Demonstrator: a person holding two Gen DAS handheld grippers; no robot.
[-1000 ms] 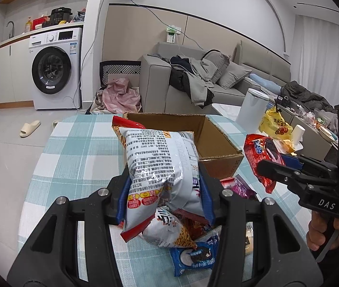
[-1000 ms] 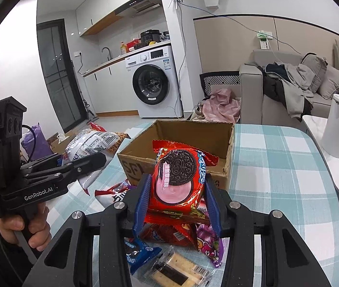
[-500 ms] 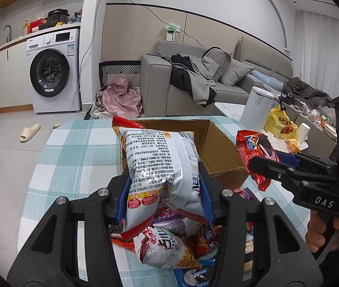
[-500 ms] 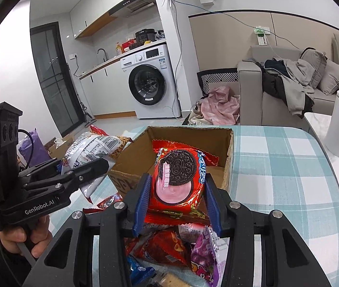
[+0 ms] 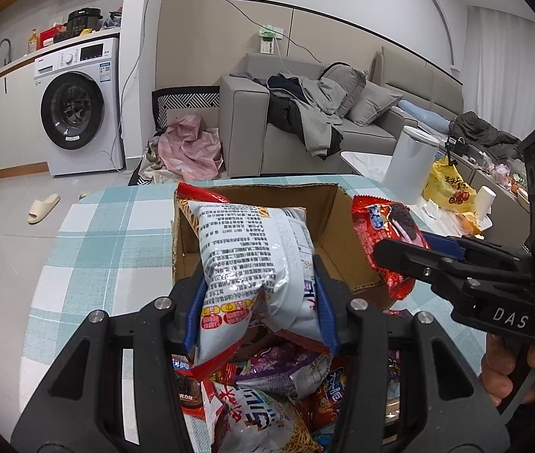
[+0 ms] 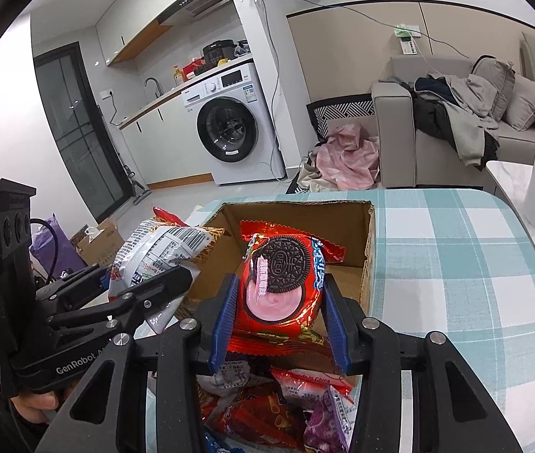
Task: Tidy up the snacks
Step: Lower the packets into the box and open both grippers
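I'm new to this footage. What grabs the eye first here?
Two packets held up side by side: the left gripper clamps a silver-white snack bag, the right gripper a red Oreo packet. Just beyond both sits an open cardboard box on the checked tablecloth, loose snacks piled below.

Lived-in home: washing machine, sofa, kitchen counter.

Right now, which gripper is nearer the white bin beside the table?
Right. The right gripper, holding the red Oreo packet, is on the cardboard box's side facing the white bin; the left gripper, holding the silver snack bag, is farther from it.
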